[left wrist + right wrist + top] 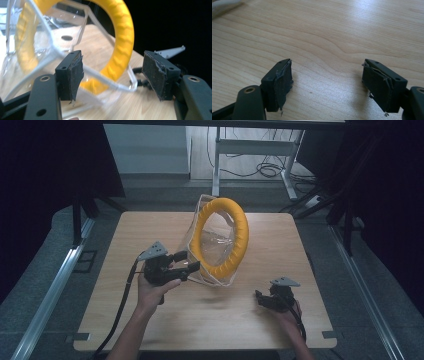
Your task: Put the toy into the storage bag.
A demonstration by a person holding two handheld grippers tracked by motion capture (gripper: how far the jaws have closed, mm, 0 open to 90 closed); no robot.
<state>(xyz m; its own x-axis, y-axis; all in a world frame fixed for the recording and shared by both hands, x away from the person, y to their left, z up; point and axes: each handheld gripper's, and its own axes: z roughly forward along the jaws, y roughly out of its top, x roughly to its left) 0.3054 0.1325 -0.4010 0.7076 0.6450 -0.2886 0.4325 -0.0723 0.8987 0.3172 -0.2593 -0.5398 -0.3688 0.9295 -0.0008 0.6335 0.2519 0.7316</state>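
A yellow ring (222,237) stands on edge inside a clear plastic bag (192,242) near the middle of the wooden desk (150,320), a little toward its far side. The ring is upright, leaning slightly, so its long axis runs up from the desk; its open face turns toward the person's left and a little toward the near edge, and through the hole the crinkled film of the bag shows. The ring is thick, bright yellow, with shallow ribs or dimples along its surface, clearest in the left claw view (122,37). The bag is transparent and glossy, with stiff folded seams that stand out as pale lines (50,50); its low corner rests on the desk at the ring's near bottom. The left claw (186,262) is held level just beside that low corner, its jaws spread wide; in its own view a seam of the bag passes between the pads (76,75) without being pressed by them, so it grips nothing. The right claw (261,298) rests low over bare desk near the person's right, well apart from the bag, jaws wide open with only wood grain (327,50) between them.
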